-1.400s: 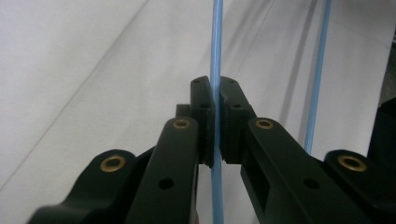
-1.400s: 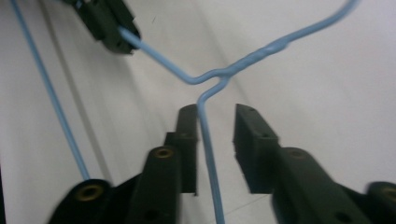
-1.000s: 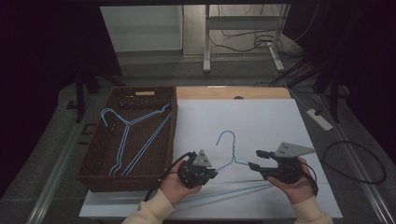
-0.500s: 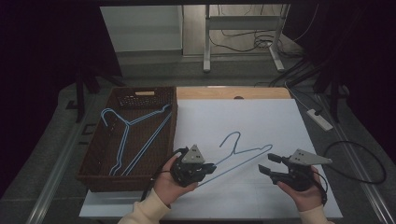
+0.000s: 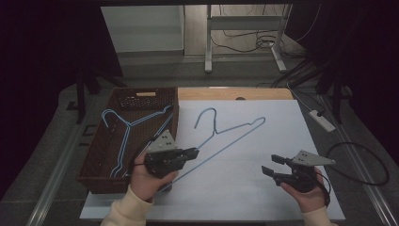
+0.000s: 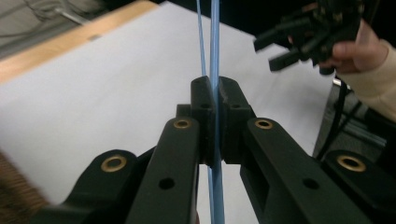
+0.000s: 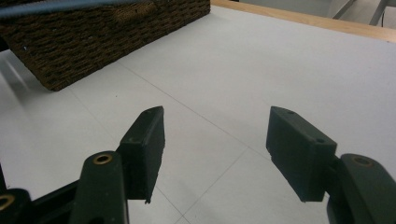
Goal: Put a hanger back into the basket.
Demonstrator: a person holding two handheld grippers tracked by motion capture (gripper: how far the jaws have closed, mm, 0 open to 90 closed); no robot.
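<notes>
The left claw (image 5: 192, 152) was clamped on the blue wire hanger (image 5: 229, 133), gripping the long bottom wire near its near-left end; in the left gripper view the two jaws stood pressed together with the blue wire (image 6: 215, 93) running straight up between them. From that grip the hanger's long axis ran away to the far right over the white bench (image 5: 254, 188), rising to its far corner, with the hook (image 5: 206, 117) curling toward the far side just right of the basket. The brown wicker basket (image 5: 94, 176) lay immediately to the left of the left claw, its right wall close beside the held wire, and a second blue hanger (image 5: 123, 136) already lay inside it. The right claw (image 5: 272, 165) stood with its jaws wide apart and nothing between them, low over the bench at the near right, well apart from the hanger and farther from the basket. Judging by this, the left hand was the nearer one, and the coming move would likely swing the hanger leftward, with its long far end needing to clear the basket's right wall.
</notes>
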